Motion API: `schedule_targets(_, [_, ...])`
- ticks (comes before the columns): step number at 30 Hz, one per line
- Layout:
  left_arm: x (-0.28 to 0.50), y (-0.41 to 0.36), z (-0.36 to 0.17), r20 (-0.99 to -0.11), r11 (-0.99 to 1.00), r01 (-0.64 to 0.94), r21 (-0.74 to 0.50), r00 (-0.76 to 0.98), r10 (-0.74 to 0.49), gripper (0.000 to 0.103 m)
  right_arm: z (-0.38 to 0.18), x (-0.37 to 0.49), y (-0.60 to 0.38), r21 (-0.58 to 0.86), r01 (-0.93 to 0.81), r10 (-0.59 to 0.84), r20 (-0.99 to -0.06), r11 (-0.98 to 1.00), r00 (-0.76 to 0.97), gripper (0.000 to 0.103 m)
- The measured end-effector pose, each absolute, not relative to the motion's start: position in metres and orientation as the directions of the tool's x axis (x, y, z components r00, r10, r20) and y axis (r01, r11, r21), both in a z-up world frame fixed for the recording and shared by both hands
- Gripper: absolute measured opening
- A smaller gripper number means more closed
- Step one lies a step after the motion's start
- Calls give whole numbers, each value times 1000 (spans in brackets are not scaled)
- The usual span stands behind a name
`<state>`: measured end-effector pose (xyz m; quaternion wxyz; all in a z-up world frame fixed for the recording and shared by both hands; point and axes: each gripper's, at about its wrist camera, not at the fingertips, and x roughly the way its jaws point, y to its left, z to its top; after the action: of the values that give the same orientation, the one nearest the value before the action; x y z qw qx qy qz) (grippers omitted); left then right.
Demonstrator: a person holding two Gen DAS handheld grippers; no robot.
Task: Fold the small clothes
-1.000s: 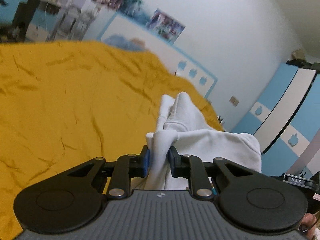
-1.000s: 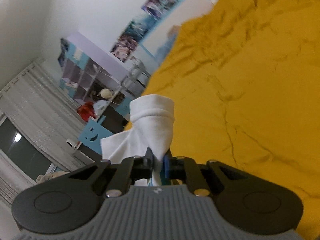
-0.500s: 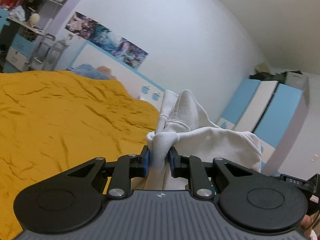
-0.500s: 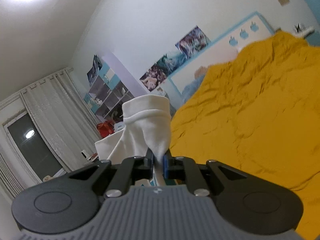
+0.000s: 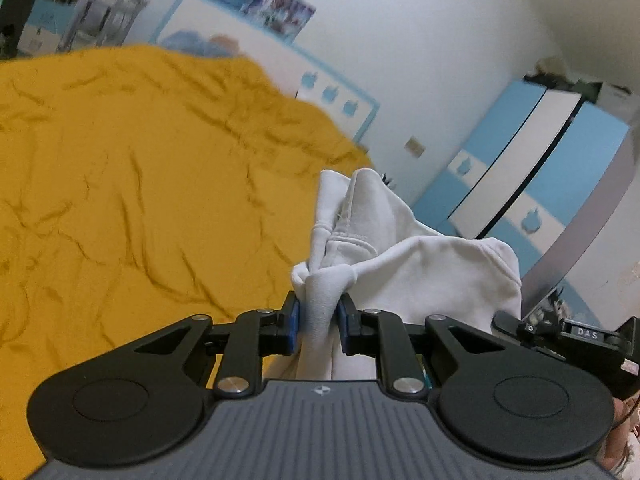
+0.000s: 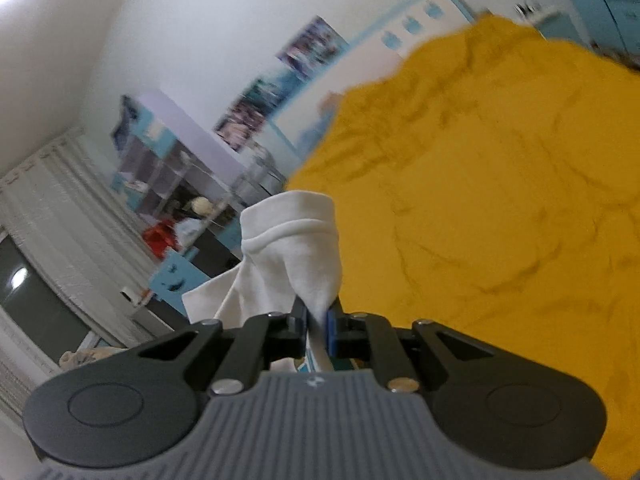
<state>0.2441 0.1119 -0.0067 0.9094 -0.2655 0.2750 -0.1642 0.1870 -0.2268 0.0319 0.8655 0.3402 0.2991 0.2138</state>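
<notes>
Bunching white garment [image 5: 420,264] sits clamped in left hand-held gripper [image 5: 319,320]

this is a bedroom in a home, and it looks like a kid's room. a big bed with a wrinkly yellow blanket [image 5: 132,184] fills most of the room, with a white and blue headboard [image 5: 280,68] that has little blue apples on it, and pictures [image 5: 276,12] stuck on the wall above. there is a tall blue and white wardrobe [image 5: 532,168] with apples too, shelves [image 6: 160,168] full of toys and things, and a window with long white curtains [image 6: 52,216].
</notes>
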Motion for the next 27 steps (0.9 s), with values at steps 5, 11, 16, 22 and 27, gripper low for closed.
schedule_targets(5, [286, 109, -26, -468, 824, 147, -547, 762, -447, 20, -1, 237, -229, 736, -107, 580, -426, 668, 694, 4])
schedule_targets(11, [316, 102, -66, -573, 846, 109, -521, 690, -442, 20, -39, 297, -220, 683, -40, 539, -539, 730, 647, 5])
schedule_targets(16, [347, 104, -105, -653, 853, 55, -518, 619, -436, 20, -81, 333, -211, 646, 23, 502, -614, 763, 609, 5])
schedule_targets(22, [358, 111, -137, -705, 849, -8, -528, 562, -433, 27, -124, 356, -217, 608, 101, 453, -683, 788, 573, 10])
schedule_targets(27, [353, 127, -142, -701, 827, -58, -559, 566, -434, 42, -131, 350, -223, 523, 163, 355, -743, 837, 567, 32])
